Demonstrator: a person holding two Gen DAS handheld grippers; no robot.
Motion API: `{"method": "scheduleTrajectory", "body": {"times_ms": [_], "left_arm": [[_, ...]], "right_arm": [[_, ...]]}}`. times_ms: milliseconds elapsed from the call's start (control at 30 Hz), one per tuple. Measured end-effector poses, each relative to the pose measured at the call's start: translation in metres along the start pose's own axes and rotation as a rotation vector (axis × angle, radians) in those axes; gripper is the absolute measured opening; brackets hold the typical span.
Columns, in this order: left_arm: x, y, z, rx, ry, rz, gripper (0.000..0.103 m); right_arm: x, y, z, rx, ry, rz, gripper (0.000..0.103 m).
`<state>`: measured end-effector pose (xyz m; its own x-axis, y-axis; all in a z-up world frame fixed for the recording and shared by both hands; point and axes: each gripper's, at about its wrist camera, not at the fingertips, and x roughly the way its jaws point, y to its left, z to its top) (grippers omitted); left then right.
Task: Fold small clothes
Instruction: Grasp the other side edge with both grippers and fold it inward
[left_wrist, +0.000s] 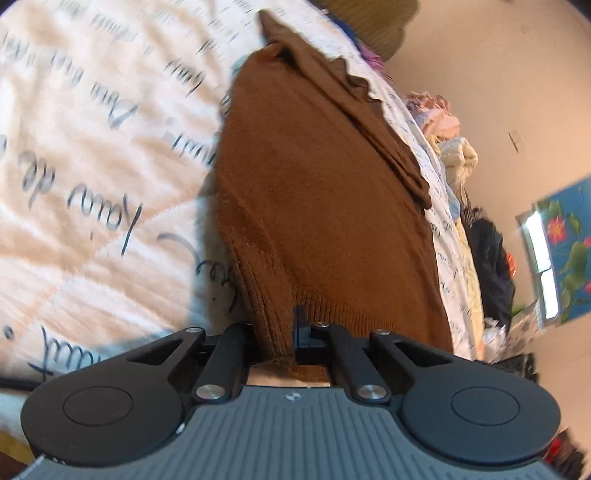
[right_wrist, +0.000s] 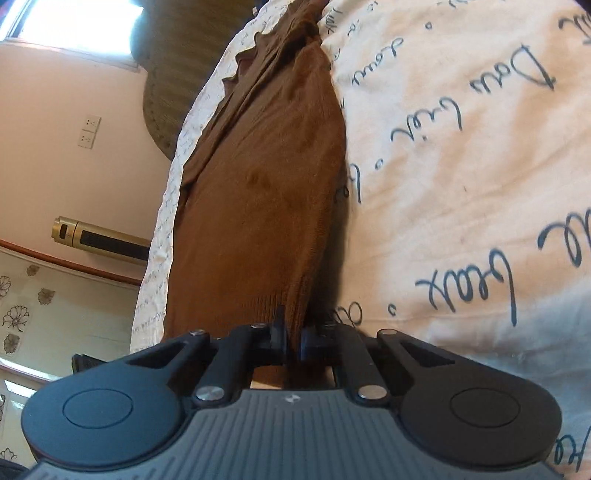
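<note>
A brown knitted sweater (left_wrist: 325, 206) is seen stretched along a bed covered by a white quilt (left_wrist: 92, 147) printed with dark cursive writing. Its ribbed hem is pinched at two points: the left gripper (left_wrist: 284, 332) is clenched on a bunched fold of the hem, and the right gripper (right_wrist: 291, 336) is clenched on the hem too — the jaws of each are closed tight on the fabric. A sleeve with a wavy cuff edge (right_wrist: 243, 62) is laid over the sweater's side nearest the bed's edge. Open quilt is spread wide on the sweater's other side. A heap of other clothes (left_wrist: 458, 155) is piled further along the bed's edge — beyond it, a pink wall (left_wrist: 517, 74).
</note>
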<state>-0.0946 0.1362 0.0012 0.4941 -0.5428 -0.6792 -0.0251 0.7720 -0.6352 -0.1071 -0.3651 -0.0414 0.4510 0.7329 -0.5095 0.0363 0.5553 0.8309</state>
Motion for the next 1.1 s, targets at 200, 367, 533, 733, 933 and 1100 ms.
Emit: {"method": "scheduleTrajectory", "body": {"times_ms": [200, 367, 533, 733, 933, 1100], "left_arm": [[-0.016, -0.013, 0.014, 0.067, -0.030, -0.041, 0.004], [-0.017, -0.023, 0.041, 0.057, -0.069, -0.084, 0.004], [-0.003, -0.029, 0.083, -0.003, -0.129, -0.153, 0.004], [0.039, -0.041, 0.152, -0.039, -0.249, -0.168, 0.004], [0.093, -0.059, 0.236, 0.013, -0.311, -0.129, 0.004], [0.144, -0.066, 0.295, 0.038, -0.309, -0.064, 0.004]], "right_arm": [[-0.011, 0.015, 0.002, -0.042, -0.025, 0.059, 0.006], [-0.012, 0.022, 0.025, -0.009, -0.081, 0.149, 0.006], [-0.003, 0.034, 0.068, 0.010, -0.146, 0.241, 0.006], [0.029, 0.033, 0.150, 0.067, -0.244, 0.302, 0.006], [0.071, 0.030, 0.241, 0.084, -0.290, 0.306, 0.006], [0.109, 0.015, 0.305, 0.125, -0.297, 0.263, 0.006]]}}
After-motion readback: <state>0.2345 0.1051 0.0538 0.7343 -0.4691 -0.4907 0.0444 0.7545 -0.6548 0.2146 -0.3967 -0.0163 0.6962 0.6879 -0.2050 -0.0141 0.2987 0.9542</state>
